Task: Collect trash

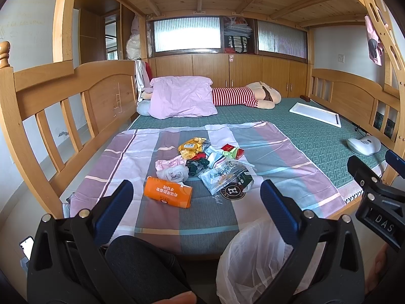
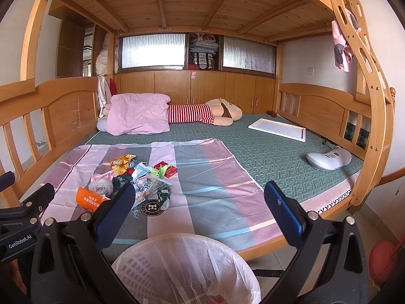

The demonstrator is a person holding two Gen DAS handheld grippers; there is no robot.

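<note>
Crumpled wrappers and an orange packet [image 1: 167,193] are heaped on the striped pink-grey sheet [image 1: 273,162], while both spread, empty grippers, left [image 1: 196,211] and right [image 2: 200,211], are held above the apparently empty white bag-lined bin [image 2: 187,268] for short transfers.

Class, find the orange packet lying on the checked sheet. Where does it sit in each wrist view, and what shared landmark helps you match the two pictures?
Left wrist view: the orange packet lies low and left of centre, nearest piece of the trash pile, between the left gripper fingers.
Right wrist view: orange packet at lower left, partly hidden by the right gripper left finger.
Shared landmark: the round H logo on the sheet, right of the packet.
</note>
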